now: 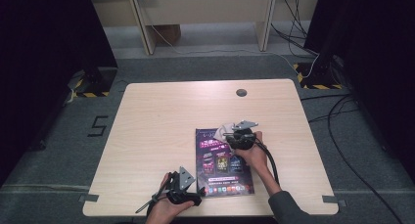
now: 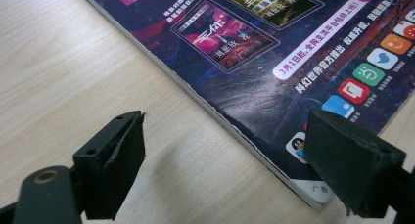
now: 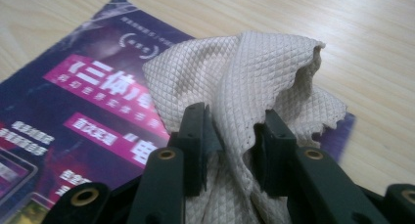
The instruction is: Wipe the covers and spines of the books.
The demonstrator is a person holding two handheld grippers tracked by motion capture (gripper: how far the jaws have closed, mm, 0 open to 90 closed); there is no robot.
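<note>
Up close, cloth (image 3: 235, 87) between right jaws.

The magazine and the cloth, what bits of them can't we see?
- Magazine: top right corner hidden under the cloth, right gripper view.
- Magazine's small print: too tiny in the high view.
- Cloth's lower part: hidden behind the right gripper.
- Magazine's far side: cut off, left gripper view.

Around your table: floor, legs, cables

You have the table (image 1: 147, 116) with a round grommet hole (image 1: 241, 92) near its far edge. To your left, a "5" (image 1: 98, 125) is marked on the grey floor (image 1: 205, 67). Beyond stand two pale wooden legs (image 1: 142, 23), a cardboard box (image 1: 169, 34) between them, and black cables (image 1: 337, 121) trailing on your right, near hazard tape (image 1: 318, 84).
</note>
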